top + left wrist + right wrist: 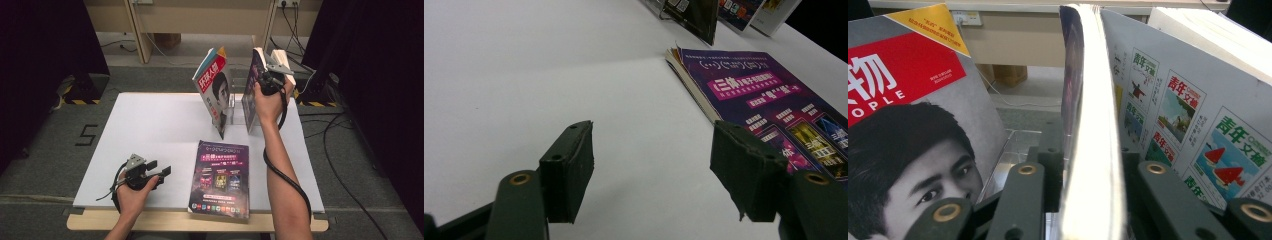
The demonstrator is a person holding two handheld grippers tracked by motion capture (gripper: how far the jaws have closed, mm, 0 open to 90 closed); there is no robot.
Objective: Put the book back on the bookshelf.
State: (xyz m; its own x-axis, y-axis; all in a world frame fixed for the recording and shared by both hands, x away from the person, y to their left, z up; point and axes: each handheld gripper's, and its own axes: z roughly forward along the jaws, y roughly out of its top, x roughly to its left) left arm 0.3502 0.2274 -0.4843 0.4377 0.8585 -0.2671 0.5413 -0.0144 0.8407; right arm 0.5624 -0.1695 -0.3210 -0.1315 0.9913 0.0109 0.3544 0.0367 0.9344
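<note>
A: What is done so far?
B: A purple magazine [251, 92] is stood upright in the clear rack [235, 107], between the right gripper [270, 80]'s partly parted jaws; release cannot be confirmed.
A: And what is left?
B: Another magazine [221, 178] lies flat on the tabletop [150, 130] beside the open, empty left gripper [159, 172].

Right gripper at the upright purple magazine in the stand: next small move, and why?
Probably draw the right gripper up and off. The purple magazine stands upright in the clear stand beside the red-topped magazine, and its edge sits between jaws that look loosened. Another magazine lies flat, waiting.
</note>
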